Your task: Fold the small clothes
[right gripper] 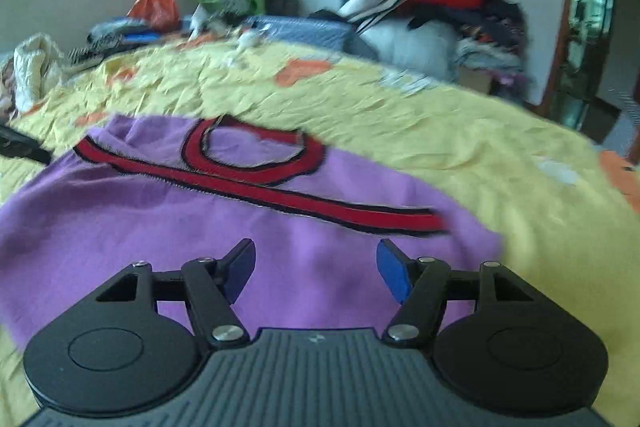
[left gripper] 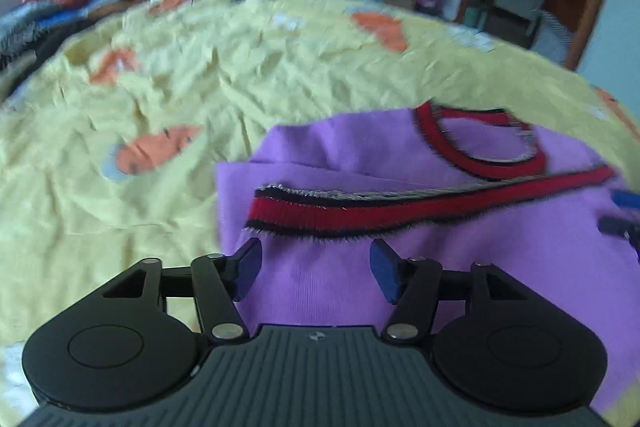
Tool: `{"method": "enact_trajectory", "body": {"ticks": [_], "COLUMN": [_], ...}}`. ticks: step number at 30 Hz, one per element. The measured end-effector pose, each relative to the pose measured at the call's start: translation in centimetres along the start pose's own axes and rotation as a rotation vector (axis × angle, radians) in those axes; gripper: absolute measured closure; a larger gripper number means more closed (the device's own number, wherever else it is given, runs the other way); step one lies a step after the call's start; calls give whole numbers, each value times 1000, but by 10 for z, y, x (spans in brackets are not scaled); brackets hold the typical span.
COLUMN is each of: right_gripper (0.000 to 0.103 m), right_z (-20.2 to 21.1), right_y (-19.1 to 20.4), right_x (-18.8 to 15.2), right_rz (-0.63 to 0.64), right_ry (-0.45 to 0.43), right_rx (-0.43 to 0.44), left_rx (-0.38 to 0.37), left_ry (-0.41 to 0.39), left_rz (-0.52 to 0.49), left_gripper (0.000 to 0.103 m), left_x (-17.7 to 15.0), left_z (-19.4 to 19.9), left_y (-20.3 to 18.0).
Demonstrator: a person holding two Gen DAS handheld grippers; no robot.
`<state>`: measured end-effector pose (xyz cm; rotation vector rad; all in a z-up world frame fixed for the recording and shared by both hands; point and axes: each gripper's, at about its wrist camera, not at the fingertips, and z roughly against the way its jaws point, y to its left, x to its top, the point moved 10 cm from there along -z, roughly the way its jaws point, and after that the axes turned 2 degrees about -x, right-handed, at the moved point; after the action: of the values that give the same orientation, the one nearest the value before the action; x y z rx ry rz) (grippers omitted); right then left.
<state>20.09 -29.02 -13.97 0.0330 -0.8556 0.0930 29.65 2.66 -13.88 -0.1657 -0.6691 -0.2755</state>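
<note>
A small purple garment [left gripper: 400, 283] with red and black trim [left gripper: 360, 213] and a red neckline [left gripper: 496, 143] lies on the yellow bedspread [left gripper: 180, 87]. It also shows in the right wrist view [right gripper: 160, 227], with its neckline [right gripper: 256, 155] and a long trim band [right gripper: 320, 205]. My left gripper [left gripper: 316, 267] is open and empty above the garment's left part. My right gripper [right gripper: 316, 269] is open and empty above its right part. The right gripper's blue fingertips [left gripper: 624, 211] show at the right edge of the left wrist view.
The bedspread [right gripper: 440, 131] carries orange patches [left gripper: 156, 149]. A heap of clothes [right gripper: 440, 11] stands at the bed's far side. An orange bag [right gripper: 154, 7] and clutter sit under the window. A doorway [right gripper: 592, 27] is at the right.
</note>
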Motion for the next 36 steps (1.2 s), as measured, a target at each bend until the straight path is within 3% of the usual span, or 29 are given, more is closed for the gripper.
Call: {"method": "enact_trajectory", "body": {"ticks": [2,4,5,6,7,8,9,10,11,13,16,19,26,29,30,32,36], "right_gripper": [36,35,34,30,11,0,0,0,0,0,0,0,0,0,0,0,0], "right_z": [-16,-19,-18,-18,-20,-24,-26,-25,-21,3,46,76,93,87,87,86,89], "right_y": [-11,-27,-35,-44,-50,-59,-66,-65,-62,-49,-11,45,192,241,254,282,328], "right_x": [-5,-9,-9,-10,-11,-14,-16,-14,-11,0,14,9,-25,-36,-39,-43,-48], "right_rz": [-12,-78,-72,-43,-43,-88,-151,-135,-107,-40,-4,15,92,141,166,210,337], "right_ry": [20,18,15,16,14,19,37,52,54,-10,-126,-173,-175,-146,-139,-133,-152], "right_rx": [-39,-2,-30,-121,-152,-152,-126,-131,-155,-233,-201,-117,31,101,102,107,105], "left_rx": [55,85,133,157,143,104,85,80,49,-31,-149,-204,-190,-241,-256,-308,-332], "left_ry": [-24,-52,-66,-77,-72,-64,-69,-74,-77,-75,-76,-34,20,28,34,55,106], "left_rz": [-11,-28,-39,-23,30,77,91,92,108,152,150,161,85,82,81,64,51], "left_gripper": [39,35,18,9,0,0,1,9,22,37,37,36,32,31,33,57,71], "left_x": [3,8,9,10,10,9,10,11,13,17,26,28,19,25,28,31,34], "left_z": [-22,-25,-27,-32,-36,-40,-39,-35,-29,-17,-5,-7,-31,-38,-39,-42,-48], "left_y": [11,18,25,35,45,51,57,60,62,68,74,79,78,72,69,61,60]}}
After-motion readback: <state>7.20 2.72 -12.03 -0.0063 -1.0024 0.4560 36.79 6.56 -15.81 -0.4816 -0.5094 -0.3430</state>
